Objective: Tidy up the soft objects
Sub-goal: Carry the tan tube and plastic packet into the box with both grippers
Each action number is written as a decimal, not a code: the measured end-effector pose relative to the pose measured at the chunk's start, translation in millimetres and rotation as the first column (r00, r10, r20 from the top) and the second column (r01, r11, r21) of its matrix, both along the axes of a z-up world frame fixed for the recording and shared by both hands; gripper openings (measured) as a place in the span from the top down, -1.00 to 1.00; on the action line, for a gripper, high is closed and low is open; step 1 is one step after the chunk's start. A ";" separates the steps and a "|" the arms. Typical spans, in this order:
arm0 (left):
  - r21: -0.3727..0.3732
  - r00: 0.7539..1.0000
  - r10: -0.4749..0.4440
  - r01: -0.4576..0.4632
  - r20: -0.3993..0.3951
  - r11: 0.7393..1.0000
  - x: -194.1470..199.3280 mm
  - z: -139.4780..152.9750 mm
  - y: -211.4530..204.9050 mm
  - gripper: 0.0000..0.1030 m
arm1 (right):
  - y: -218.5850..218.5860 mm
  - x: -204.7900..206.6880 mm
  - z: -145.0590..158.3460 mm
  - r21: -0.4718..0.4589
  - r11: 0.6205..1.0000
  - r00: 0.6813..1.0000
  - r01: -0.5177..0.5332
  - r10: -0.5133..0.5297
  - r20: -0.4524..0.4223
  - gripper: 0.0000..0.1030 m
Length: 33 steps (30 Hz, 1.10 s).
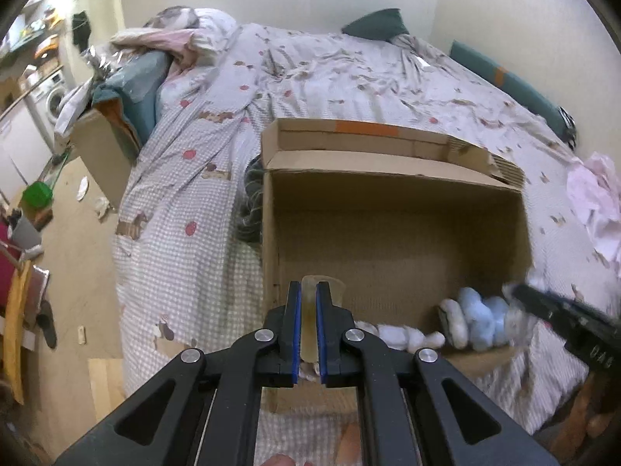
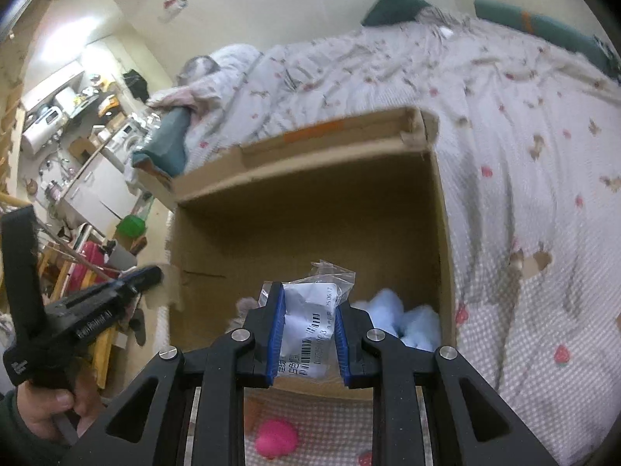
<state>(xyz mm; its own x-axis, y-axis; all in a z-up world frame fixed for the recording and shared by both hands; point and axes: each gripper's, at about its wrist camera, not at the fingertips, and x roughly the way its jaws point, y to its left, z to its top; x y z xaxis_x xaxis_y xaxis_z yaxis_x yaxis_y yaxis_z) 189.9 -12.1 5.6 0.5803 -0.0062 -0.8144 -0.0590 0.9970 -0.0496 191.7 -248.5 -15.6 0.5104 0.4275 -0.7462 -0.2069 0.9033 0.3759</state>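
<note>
An open cardboard box stands on the bed; it also shows in the right wrist view. Blue and white plush pieces lie at its bottom, seen too in the right wrist view. My left gripper is shut on a pale yellowish translucent soft object, held over the box's near wall. My right gripper is shut on a clear plastic packet with a white label, held over the box opening. A pink ball lies on the bed below the right gripper.
The bed has a checked quilt with pillows and bunched bedding at the far end. A second cardboard box stands by the bed's left side. The floor on the left is cluttered. Pink cloth lies at right.
</note>
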 end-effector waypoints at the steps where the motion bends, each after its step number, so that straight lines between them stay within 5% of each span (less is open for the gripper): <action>1: -0.008 1.000 -0.003 0.003 -0.005 1.000 1.7 -4.8 0.8 0.88 | -0.4 2.6 -7.9 -0.008 1.000 1.000 0.009 -0.009 -0.017 0.51; 10: -0.017 0.999 -0.045 0.044 -0.025 0.999 8.7 -33.4 -6.2 0.87 | 8.5 12.4 -34.0 -0.046 0.999 0.997 -0.005 0.002 -0.082 0.51; 33: -0.046 0.997 -0.070 0.068 -0.043 0.997 8.0 -40.2 -12.1 0.68 | 21.4 16.8 -52.7 -0.064 0.997 0.990 -0.037 0.027 -0.140 0.51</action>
